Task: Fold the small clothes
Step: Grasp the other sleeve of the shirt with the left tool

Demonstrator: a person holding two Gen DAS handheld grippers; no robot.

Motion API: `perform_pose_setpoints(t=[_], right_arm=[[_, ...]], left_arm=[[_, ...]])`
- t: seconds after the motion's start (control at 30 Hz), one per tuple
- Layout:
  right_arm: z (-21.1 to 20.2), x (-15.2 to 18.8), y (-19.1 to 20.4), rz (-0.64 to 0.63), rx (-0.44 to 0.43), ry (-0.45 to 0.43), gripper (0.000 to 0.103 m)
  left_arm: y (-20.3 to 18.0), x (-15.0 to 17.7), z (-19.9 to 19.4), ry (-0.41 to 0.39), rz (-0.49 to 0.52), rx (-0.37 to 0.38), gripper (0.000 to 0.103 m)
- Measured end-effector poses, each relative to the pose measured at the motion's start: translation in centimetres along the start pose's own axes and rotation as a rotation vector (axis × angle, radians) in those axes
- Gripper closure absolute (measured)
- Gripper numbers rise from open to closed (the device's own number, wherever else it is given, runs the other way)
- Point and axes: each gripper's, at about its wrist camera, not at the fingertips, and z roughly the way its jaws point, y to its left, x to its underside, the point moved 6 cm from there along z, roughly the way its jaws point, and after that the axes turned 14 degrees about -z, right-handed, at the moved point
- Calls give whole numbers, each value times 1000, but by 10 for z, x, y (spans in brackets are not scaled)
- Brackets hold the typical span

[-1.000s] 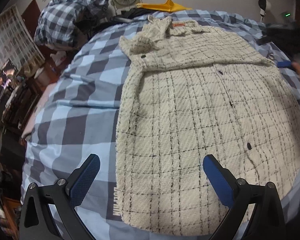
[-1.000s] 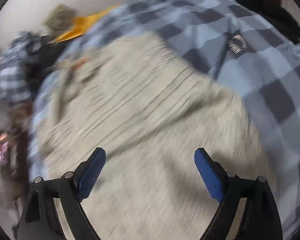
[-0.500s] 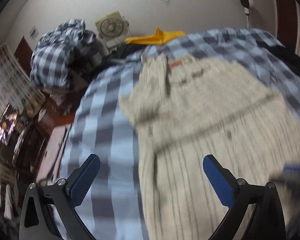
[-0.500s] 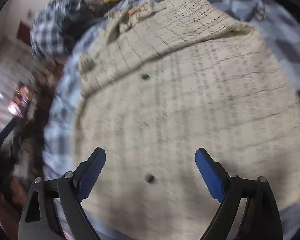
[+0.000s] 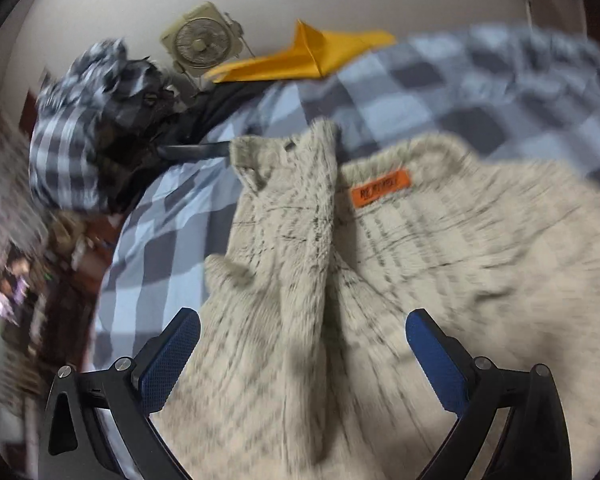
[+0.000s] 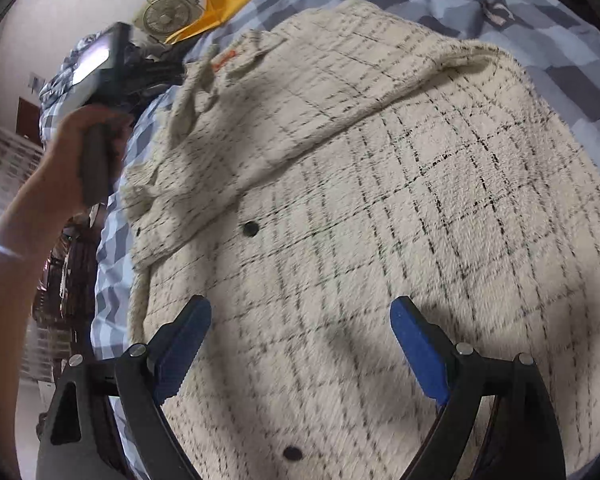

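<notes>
Left wrist view shows your left claw wide and holding nothing above the cream shirt on the bed, sleeve at 12 o'clock, right claw wide too, so grabbing only fuzz could spoil your fold.

A: Left claw?
B: Blue pads spread wide, nothing between them. Own view blurred.
A: Right claw?
B: Same: pads wide apart, empty, angled downward.
A: Any hand visible?
B: Left hand, in the right wrist view. Fist wrapped round the grey handle, bare forearm running down toward the lower left edge. Right hand not seen.
</notes>
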Motion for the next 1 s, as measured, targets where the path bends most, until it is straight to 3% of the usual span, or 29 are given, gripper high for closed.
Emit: perform_pose_setpoints(t=[0.03, 0.07, 0.1, 0.13, 0.2, 0.33, 0.43, 0.5, 0.57, 0.63, 0.67, 0.77, 0.8, 0.83, 0.87, 0.9, 1.0], right_arm=[[4, 1, -3, 10, 2, 12, 14], [8, 3, -5, 20, -1, 25, 14], [10, 4, -6, 30, -2, 34, 14], [12, 7, -7, 41, 0, 41, 14], [12, 8, -4, 30, 9, 49, 14], [0, 9, 16, -23, 3, 10, 14], [-11, 13, 27, -48, 7, -2, 14], [-17, 17, 32, -43, -3, -6, 14], [-22, 19, 33, -46, -3, -19, 14], [-28, 22, 31, -54, 1, -24, 14], [-28, 23, 31, -53, -1, -24, 14], [-22, 27, 28, -46, -9, -4, 14], [-19, 28, 29, -44, -12, 5, 14], [-17, 29, 29, -40, -17, 14, 14], [-15, 30, 29, -39, -21, 22, 14], [-14, 30, 29, -39, -24, 28, 14], [-16, 30, 33, -51, -27, 31, 14]], left_arm=[[-3, 2, 15, 25, 27, -35, 4], [-4, 6, 29, 51, 51, -75, 29], [-5, 10, 38, 74, 66, -87, 69], [-2, 14, 44, 102, 66, -87, 83], [11, 13, 39, 103, 10, -81, 91], [87, -6, 0, 49, -324, 18, 95], [184, -6, -29, 11, -597, -5, 95], [264, 14, -48, -19, -767, -51, 96], [333, 48, -58, -32, -873, -127, 96], [396, 98, -60, 11, -939, -223, 95], [419, 128, -52, 70, -949, -192, 95], [449, 205, -33, 223, -963, 65, 91], [452, 225, -33, 249, -957, 123, 73], [457, 246, -33, 273, -945, 128, 54], [460, 257, -34, 281, -943, 112, 13], [464, 267, -33, 288, -958, 108, 0], [474, 286, -31, 297, -1063, 193, 0]])
